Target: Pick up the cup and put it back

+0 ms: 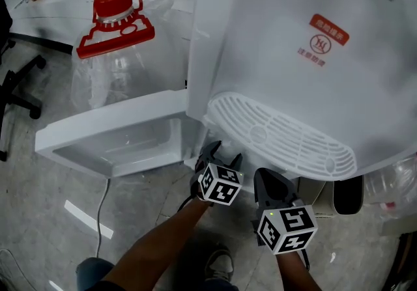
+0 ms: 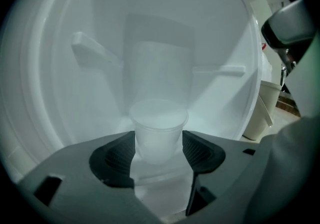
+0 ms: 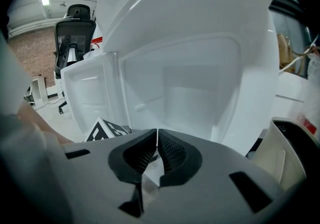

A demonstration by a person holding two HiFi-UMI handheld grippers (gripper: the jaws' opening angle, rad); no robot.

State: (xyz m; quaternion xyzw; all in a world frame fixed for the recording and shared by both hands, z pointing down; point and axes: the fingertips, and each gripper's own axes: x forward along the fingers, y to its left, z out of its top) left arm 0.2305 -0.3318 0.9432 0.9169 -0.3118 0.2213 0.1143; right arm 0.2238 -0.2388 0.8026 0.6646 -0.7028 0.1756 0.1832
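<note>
My left gripper (image 2: pixel 159 149) clasped the white cup (image 2: pixel 158 120) at lower centre of its view, inside the dispenser's compartment (image 2: pixel 100 27); my right gripper (image 3: pixel 156 149) sat pressed together, empty. Grasp looked done; setting it back was left

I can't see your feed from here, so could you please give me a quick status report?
Left gripper shut on the translucent white plastic cup, inside the white dispenser cabinet. Right gripper shut, empty. Nothing visible blocking the cup.

Two grippers (image 2: pixel 159 152) (image 3: pixel 156 154), one cup (image 2: pixel 158 135), one dispenser (image 1: pixel 287 55), one red-capped jug (image 1: pixel 117 49)
</note>
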